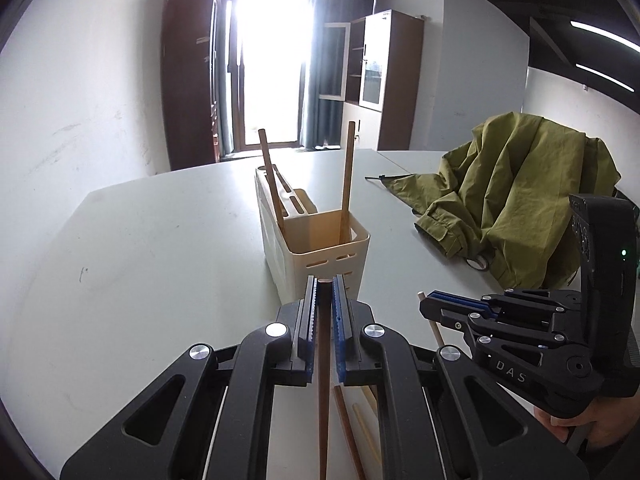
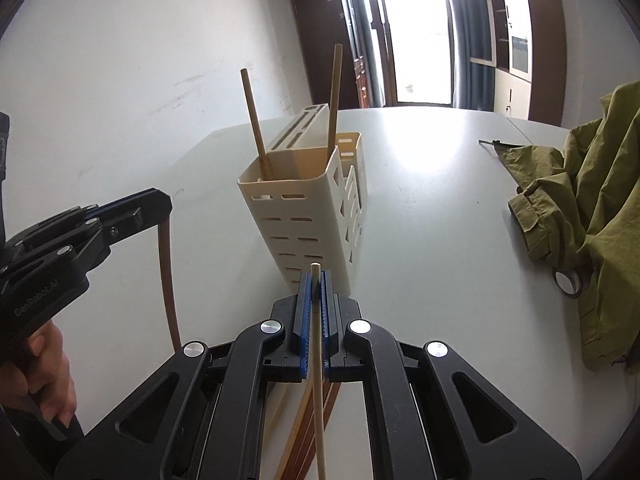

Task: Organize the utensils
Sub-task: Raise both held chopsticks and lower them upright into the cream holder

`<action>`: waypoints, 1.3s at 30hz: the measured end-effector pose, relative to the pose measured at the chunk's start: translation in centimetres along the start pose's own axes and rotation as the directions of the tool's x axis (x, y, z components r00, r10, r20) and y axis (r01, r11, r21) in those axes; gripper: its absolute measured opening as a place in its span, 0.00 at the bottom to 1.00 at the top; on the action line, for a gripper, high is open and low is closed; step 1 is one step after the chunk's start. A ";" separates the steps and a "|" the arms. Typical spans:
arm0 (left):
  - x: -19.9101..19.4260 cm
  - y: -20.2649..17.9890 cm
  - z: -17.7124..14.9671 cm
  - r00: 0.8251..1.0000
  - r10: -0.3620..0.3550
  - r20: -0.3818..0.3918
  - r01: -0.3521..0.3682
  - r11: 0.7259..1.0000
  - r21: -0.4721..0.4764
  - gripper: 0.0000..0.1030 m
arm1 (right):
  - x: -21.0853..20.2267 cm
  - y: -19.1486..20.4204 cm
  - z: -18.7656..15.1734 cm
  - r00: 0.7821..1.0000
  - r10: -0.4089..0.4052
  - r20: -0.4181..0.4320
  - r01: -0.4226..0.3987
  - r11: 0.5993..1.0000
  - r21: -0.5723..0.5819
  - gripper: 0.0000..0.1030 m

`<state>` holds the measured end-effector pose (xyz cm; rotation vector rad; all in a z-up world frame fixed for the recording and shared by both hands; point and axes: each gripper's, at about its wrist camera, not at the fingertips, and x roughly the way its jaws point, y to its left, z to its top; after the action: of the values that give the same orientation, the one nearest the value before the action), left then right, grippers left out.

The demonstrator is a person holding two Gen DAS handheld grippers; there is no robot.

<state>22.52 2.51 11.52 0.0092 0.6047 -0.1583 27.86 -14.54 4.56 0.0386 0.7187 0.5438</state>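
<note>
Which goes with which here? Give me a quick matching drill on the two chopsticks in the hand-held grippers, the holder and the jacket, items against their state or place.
Items
1. dark brown chopstick
2. pale chopstick
3. cream utensil holder
4. green jacket

States or places
A. heaped on the table's right side
B. clamped in the left hand-held gripper
C. upright, two sticks standing in it
D. clamped in the right hand-held gripper

Pairs: 1-B, 2-D, 3-C, 4-A
</note>
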 end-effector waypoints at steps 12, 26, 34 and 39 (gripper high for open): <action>-3.6 -0.1 1.2 0.992 0.029 0.123 -0.029 1.000 -0.005 0.06 | -2.5 1.6 2.6 0.985 0.055 0.162 -0.047 0.998 -0.049 0.05; -6.3 -0.5 3.9 0.956 0.036 0.292 -0.024 0.999 -0.045 0.06 | -3.7 1.5 5.8 0.924 0.180 0.338 -0.149 0.982 -0.117 0.05; -6.9 -1.5 5.2 0.902 0.083 0.423 -0.058 0.996 -0.071 0.06 | -4.1 0.6 7.0 0.852 0.225 0.473 -0.188 0.974 -0.126 0.05; -6.9 -2.1 6.0 0.875 0.075 0.478 -0.046 0.996 -0.071 0.06 | -4.4 0.0 7.6 0.798 0.241 0.552 -0.200 0.971 -0.135 0.05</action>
<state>19.99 1.11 20.45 -0.0661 0.1089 -0.0764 29.99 -15.54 13.04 0.2137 0.1062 0.7389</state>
